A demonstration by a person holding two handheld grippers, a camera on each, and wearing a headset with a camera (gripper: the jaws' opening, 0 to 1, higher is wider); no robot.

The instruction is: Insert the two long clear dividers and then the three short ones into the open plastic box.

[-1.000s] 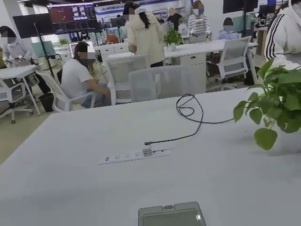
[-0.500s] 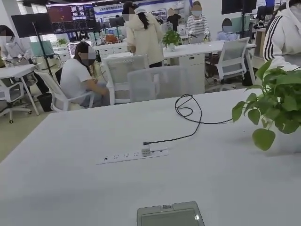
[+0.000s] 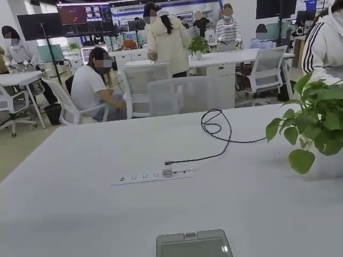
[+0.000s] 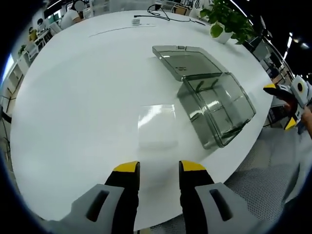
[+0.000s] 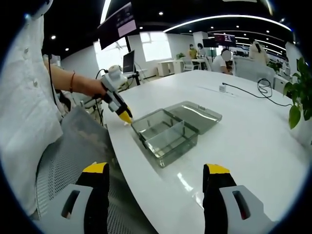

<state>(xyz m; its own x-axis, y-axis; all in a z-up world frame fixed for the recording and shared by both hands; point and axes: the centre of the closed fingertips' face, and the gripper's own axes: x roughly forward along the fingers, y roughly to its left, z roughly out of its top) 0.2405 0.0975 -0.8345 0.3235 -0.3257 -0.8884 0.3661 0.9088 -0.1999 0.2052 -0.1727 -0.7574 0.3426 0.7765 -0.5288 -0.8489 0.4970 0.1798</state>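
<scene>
Here, left hand-held gripper (image 4: pixel 158 167) slightly parted, right hand-held gripper (image 5: pixel 156 169) wide, both empty, hovering.

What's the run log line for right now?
left gripper: open, empty, aimed at clear dividers lying on table | right gripper: open, empty | plastic box: lid open, beside dividers

Left gripper (image 4: pixel 159 168) jaws slightly parted, holding nothing — right gripper (image 5: pixel 156 169) jaws spread wide, empty; hand (image 5: pixel 99 89) grips the left one.
</scene>
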